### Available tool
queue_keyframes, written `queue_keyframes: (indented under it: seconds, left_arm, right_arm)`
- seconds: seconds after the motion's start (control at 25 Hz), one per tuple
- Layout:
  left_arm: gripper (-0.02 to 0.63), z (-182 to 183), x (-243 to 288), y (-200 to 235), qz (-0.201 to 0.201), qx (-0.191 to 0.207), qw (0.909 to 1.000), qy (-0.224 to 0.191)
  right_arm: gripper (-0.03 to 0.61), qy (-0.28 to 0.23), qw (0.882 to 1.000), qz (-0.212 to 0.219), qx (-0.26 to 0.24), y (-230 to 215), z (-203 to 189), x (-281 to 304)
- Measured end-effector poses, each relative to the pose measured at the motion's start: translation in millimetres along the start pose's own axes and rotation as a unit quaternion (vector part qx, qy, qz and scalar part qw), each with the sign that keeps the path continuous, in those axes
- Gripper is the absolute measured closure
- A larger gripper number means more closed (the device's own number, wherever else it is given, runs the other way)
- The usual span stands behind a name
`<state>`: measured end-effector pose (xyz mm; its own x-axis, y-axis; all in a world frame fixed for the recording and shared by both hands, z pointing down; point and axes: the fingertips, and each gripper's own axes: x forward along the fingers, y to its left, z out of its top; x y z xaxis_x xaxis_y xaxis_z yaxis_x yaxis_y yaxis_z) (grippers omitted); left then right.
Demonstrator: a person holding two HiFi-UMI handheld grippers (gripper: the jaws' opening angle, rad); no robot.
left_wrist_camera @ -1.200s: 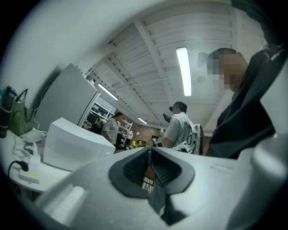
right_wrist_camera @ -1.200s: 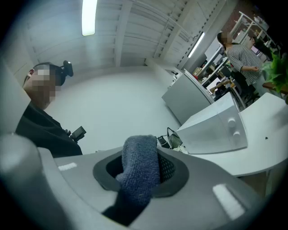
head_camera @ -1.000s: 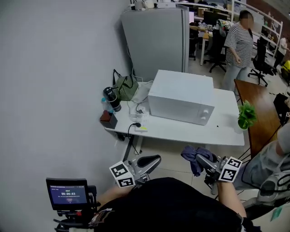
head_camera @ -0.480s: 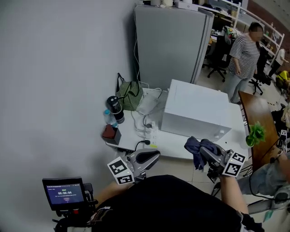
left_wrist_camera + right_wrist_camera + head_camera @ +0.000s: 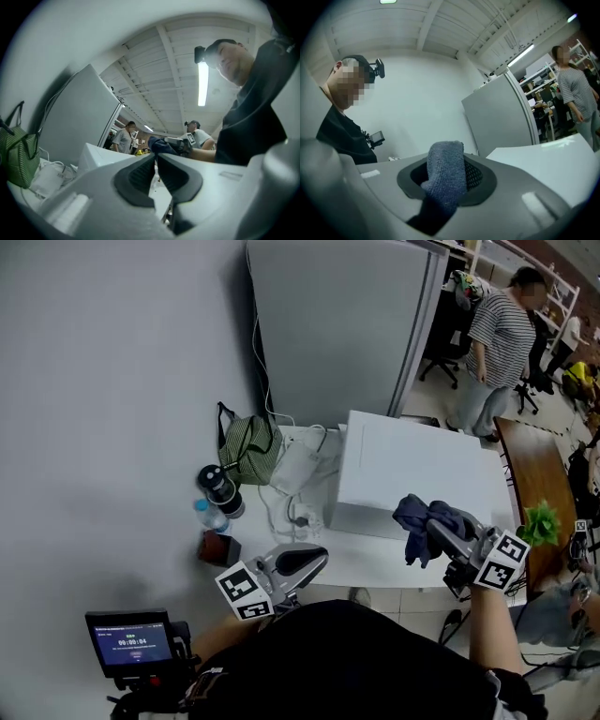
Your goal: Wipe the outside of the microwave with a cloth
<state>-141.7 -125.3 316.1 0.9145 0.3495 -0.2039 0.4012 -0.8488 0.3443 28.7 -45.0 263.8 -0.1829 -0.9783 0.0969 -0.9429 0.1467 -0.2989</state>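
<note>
The right hand-held gripper (image 5: 437,532), at centre right of the head view, is clenched on a dark blue cloth (image 5: 418,517); its own view shows the cloth pinched between the pads and bunched above them. The cloth hangs in front of the lower right corner of the white microwave (image 5: 412,460); whether they touch cannot be told. The microwave stands on the white tabletop (image 5: 375,563) at mid-frame, below a tall grey cabinet (image 5: 337,324). The left hand-held gripper (image 5: 314,559), lower centre, is over the tabletop's near edge, its jaws drawn together to a thin slit with nothing between. Left of the microwave lie white cables (image 5: 298,512), a green bag (image 5: 246,448), a dark flask (image 5: 217,486) and a brown box (image 5: 218,547). A person in a striped shirt (image 5: 502,334) stands at upper right.
</note>
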Motion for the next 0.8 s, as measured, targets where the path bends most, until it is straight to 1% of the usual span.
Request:
queue_keyframes:
  seconds: [0.04, 0.12, 0.2, 0.24, 0.32, 0.4, 0.44, 0.52, 0.6, 0.64, 0.68, 0.72, 0.8]
  left_arm:
    - [0.595, -6.0, 7.0, 8.3, 0.005, 0.003, 1.0, 0.001]
    - [0.595, -14.7, 16.5, 24.8, 0.023, 0.01, 0.9997, 0.001]
    - [0.595, -18.1, 16.7, 40.6, 0.052, 0.008, 0.9985, -0.011]
    - [0.595, -18.4, 13.4, 47.7, 0.063, 0.004, 0.9977, -0.023]
    - [0.595, -14.6, 5.1, 58.7, 0.077, -0.006, 0.9957, -0.05]
    - [0.597, -7.1, -0.6, 65.9, 0.096, -0.015, 0.9927, -0.071]
    - [0.597, -8.0, -4.6, 70.8, 0.112, -0.016, 0.991, -0.072]
    - [0.597, -11.7, -10.2, 79.7, 0.143, -0.014, 0.9876, -0.064]
    - [0.597, -14.9, -13.3, 87.0, 0.158, -0.004, 0.9862, -0.049]
    - [0.598, -17.0, -14.8, 90.1, 0.161, 0.001, 0.9862, -0.041]
    - [0.598, -19.0, -16.1, 92.1, 0.161, 0.006, 0.9863, -0.035]
    - [0.598, -20.0, -17.5, 93.3, 0.16, 0.01, 0.9866, -0.032]
    - [0.598, -18.6, -21.8, 94.4, 0.157, 0.019, 0.987, -0.029]
  right_arm:
    - [0.477, 0.006, 1.0, 0.007, -0.019, -11.3, 1.3, 4.7]
    - [0.477, 0.026, 0.997, 0.035, -0.068, -27.6, 6.5, 25.2]
    - [0.477, 0.065, 0.988, 0.073, -0.122, -34.1, 15.9, 58.5]
    - [0.477, 0.088, 0.981, 0.09, -0.149, -34.5, 21.5, 77.4]
    - [0.477, 0.139, 0.963, 0.113, -0.202, -35.4, 32.4, 118.6]
    - [0.477, 0.195, 0.938, 0.125, -0.256, -43.7, 40.2, 165.3]
    - [0.477, 0.226, 0.923, 0.133, -0.281, -50.0, 41.2, 189.9]
    - [0.477, 0.288, 0.889, 0.155, -0.32, -64.1, 34.0, 237.0]
    - [0.477, 0.354, 0.849, 0.174, -0.351, -80.9, 10.0, 278.6]
    - [0.477, 0.39, 0.826, 0.179, -0.364, -90.9, -8.0, 295.9]
    - [0.477, 0.43, 0.801, 0.183, -0.374, -102.0, -28.6, 309.4]
    - [0.477, 0.472, 0.773, 0.184, -0.382, -114.3, -49.9, 318.9]
    - [0.477, 0.554, 0.711, 0.176, -0.396, -143.6, -87.2, 327.9]
